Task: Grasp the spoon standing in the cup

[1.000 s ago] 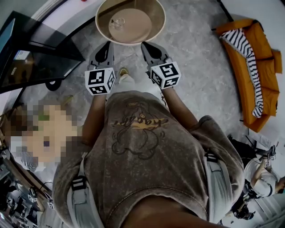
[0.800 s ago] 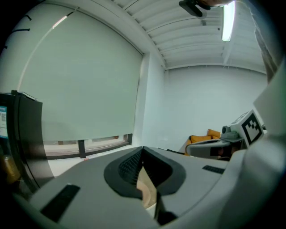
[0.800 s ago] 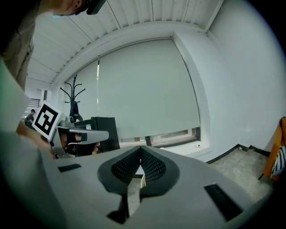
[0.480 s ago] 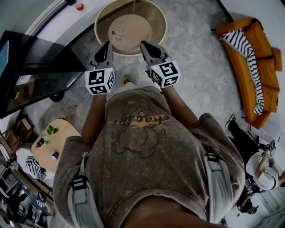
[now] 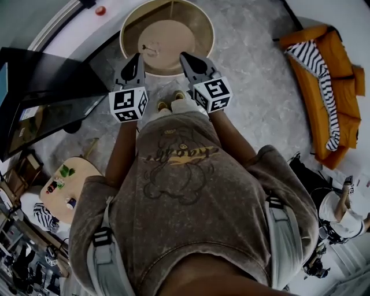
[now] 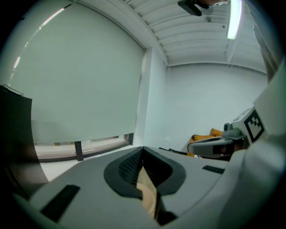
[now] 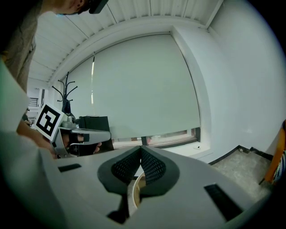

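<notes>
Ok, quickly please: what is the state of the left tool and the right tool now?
Left tool: closed, holding nothing.
Right tool: closed, holding nothing.

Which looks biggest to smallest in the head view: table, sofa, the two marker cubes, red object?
1. Table and sofa: too close to rank. The sofa looks longer, the table wider.
2. Left cube and right cube: alike, though nearness to the camera enlarges both.
3. Red object: smallest.

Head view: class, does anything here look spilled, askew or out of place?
Only the striped cloth, thrown crookedly over the orange sofa. Nothing looks spilled on the round table.
</notes>
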Demonstrator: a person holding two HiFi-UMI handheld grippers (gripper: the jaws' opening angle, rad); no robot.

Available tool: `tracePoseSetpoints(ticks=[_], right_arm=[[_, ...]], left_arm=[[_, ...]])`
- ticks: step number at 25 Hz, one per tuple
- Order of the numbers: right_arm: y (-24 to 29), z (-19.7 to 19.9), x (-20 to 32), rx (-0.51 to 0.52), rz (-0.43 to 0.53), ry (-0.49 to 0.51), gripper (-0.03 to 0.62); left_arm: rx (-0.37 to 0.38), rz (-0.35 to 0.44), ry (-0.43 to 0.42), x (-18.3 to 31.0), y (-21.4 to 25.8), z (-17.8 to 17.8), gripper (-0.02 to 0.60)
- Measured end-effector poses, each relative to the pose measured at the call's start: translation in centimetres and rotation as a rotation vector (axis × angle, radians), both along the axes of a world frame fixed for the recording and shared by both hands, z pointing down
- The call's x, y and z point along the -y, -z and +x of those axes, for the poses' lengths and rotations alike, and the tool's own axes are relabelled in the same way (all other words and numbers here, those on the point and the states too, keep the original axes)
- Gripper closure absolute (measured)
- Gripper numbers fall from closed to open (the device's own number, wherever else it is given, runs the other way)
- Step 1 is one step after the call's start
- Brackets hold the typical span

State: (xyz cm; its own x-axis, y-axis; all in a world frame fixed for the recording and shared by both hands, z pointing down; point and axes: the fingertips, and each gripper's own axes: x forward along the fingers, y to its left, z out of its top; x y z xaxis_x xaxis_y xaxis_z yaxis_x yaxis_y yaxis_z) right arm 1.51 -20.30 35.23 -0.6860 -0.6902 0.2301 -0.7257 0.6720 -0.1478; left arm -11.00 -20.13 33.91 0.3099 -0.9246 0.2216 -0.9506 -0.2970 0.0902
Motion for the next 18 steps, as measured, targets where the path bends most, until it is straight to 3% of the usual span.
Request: tracePoseSetpoints(ticks=[18], right_arm=[[-2.4,-3.0,4.6,-0.006,-0.038,0.086,0.577]], left_arm=[[-0.008,-0.060,0.068,3.6,-3.1,-0.6,0.565]])
